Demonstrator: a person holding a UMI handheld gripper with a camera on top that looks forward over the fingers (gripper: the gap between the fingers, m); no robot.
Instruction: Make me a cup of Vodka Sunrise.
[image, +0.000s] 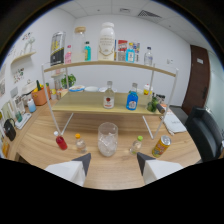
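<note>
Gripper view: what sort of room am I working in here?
Probably an office set up as a drinks station: a two-tier wooden shelf of bottles on a wooden table, an office chair, and a glass of ice just ahead of the open fingers.

No label on the bottles (108, 96) or the can (161, 146) can be read.

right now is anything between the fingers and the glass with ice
Nothing visible does. The glass with ice stands on the table just ahead of the open fingers, centred on their gap. Small bottles sit to either side of it, off the direct path.
</note>
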